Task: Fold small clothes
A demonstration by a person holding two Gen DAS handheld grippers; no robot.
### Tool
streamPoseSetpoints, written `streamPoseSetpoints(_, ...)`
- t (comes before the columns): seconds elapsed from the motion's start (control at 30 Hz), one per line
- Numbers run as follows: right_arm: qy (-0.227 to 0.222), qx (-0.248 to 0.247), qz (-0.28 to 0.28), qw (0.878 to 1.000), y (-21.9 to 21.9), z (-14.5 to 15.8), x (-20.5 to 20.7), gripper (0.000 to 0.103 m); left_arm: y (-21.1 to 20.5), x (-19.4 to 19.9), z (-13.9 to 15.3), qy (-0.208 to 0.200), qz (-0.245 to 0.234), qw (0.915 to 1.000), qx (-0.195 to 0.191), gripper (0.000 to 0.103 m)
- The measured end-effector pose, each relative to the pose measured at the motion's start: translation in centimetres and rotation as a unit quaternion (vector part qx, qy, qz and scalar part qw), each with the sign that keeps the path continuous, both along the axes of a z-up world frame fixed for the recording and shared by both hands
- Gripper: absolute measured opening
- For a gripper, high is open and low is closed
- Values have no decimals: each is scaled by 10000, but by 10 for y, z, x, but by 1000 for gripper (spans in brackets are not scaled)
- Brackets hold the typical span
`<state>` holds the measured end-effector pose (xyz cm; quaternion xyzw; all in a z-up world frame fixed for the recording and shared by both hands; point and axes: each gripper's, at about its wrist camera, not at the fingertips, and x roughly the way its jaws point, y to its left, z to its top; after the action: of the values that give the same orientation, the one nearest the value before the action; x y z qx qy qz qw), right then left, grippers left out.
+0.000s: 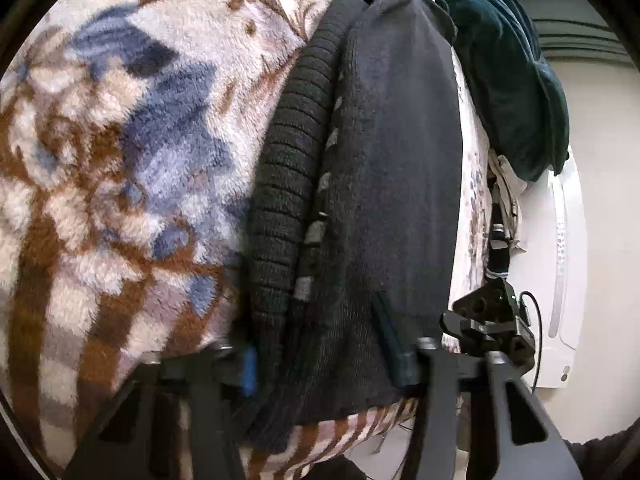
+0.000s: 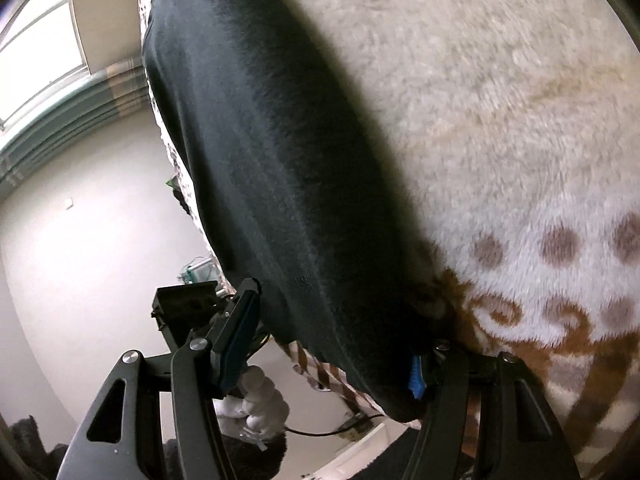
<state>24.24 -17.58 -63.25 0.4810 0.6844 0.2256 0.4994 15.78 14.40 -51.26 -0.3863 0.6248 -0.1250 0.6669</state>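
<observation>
A black knitted sweater [image 1: 372, 184] lies lengthwise on a fleece blanket [image 1: 132, 152] patterned in blue and brown, its ribbed hem on the left. My left gripper [image 1: 326, 368] stands open over the sweater's near end. The knit spans the gap between the fingers and lies flat, not bunched. In the right wrist view the same sweater [image 2: 280, 168] runs up the picture. My right gripper [image 2: 328, 356] is open around its near edge. The left pad stands just clear of the cloth and the right fingertip [image 2: 416, 376] is at the cloth's edge.
A dark teal cloth [image 1: 516, 80] is heaped at the blanket's far right. A white object [image 1: 564, 264] stands past the bed's edge. The right gripper's black body [image 1: 492, 320] shows in the left view. The left gripper's body [image 2: 184, 300] and a white-gloved hand [image 2: 260, 400] show in the right view.
</observation>
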Motion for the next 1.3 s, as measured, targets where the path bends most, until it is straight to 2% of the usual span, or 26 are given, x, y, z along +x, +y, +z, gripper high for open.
streamPoseSetpoints(0.03, -10, 26, 4, 10000, 1, 0, 2, 65, 1, -1, 0, 23, -36, 10000, 88, 10)
streamPoseSetpoints(0.1, -68, 23, 64, 10000, 0, 3, 5, 65, 2, -4, 6, -87, -24, 9997, 208, 10)
streamPoseSetpoints(0.17, -175, -108, 155, 9997, 5, 9, 0, 59, 1, -5, 13, -148, -32, 9994, 309, 9)
streamPoseSetpoints(0.23, -291, -499, 337, 9978, 15, 13, -2, 23, -1, -5, 22, -200, -12, 9989, 416, 9)
streamPoseSetpoints(0.27, -325, -619, 384, 9968, 17, 14, -3, 16, -2, -4, 26, -219, 24, 9989, 416, 9)
streamPoseSetpoints(0.37, -408, -759, 324, 9958, 18, 25, -8, 14, -2, -1, 39, -284, 142, 9990, 330, 9)
streamPoseSetpoints(0.5, -511, -774, 117, 9956, 8, 53, -5, 11, -1, 15, 75, -627, 228, 9977, 109, 9)
streamPoseSetpoints(0.67, -997, -773, -109, 9920, 18, 117, 23, 10, 5, 62, 123, -1124, 333, 9930, -118, 9)
streamPoseSetpoints(0.73, -1288, -789, -165, 9884, 25, 148, 44, 10, 7, 93, 142, -1312, 390, 9903, -225, 9)
streamPoseSetpoints(0.83, -1693, -783, -271, 9821, 30, 188, 87, 10, 15, 135, 153, -1438, 501, 9879, -292, 9)
streamPoseSetpoints(1.0, -2254, -980, -318, 9688, 34, 224, 177, 10, 19, 241, 153, -1587, 704, 9842, -341, 9)
streamPoseSetpoints(1.17, -2615, -1442, -292, 9539, 35, 229, 293, 10, 24, 334, 117, -1520, 736, 9856, -118, 9)
streamPoseSetpoints(1.3, -2498, -1753, -328, 9517, 38, 207, 387, 9, 32, 400, 74, -1251, 916, 9879, -51, 9)
